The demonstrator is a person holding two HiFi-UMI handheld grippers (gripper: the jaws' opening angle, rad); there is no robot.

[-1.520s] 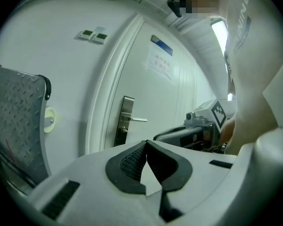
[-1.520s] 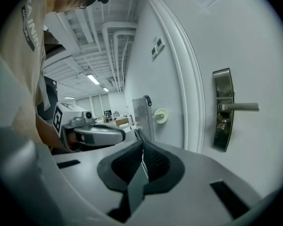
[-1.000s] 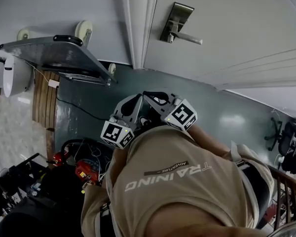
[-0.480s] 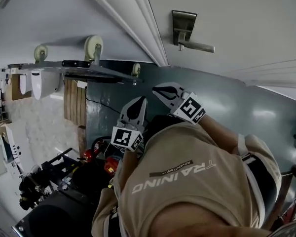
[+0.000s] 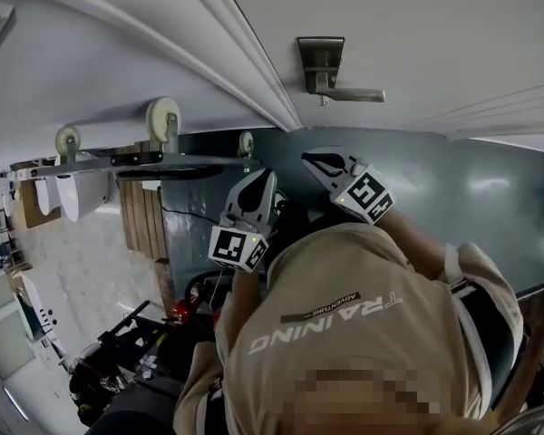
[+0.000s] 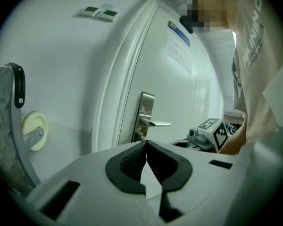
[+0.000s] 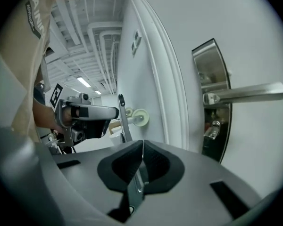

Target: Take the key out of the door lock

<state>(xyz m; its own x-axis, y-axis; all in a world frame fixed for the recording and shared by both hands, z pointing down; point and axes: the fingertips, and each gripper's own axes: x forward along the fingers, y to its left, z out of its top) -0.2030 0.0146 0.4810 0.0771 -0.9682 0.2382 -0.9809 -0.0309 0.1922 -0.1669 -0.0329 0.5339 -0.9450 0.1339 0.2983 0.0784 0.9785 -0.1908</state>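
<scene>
From above, the left gripper (image 5: 261, 178) and right gripper (image 5: 315, 159) are raised near the door (image 5: 435, 25), short of its lock plate (image 5: 319, 60).

Left gripper view: the jaws are pressed together, tip to tip.

Right gripper view: the jaws are likewise closed. The key (image 7: 211, 132) sits in the lock under the handle (image 7: 247, 93).

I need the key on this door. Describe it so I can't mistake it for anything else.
Start at the white door and find the upright metal lock plate near its edge. Below the long lever handle on that plate, the key sticks out: a small silvery stub, far shorter than the lever above it.
</scene>
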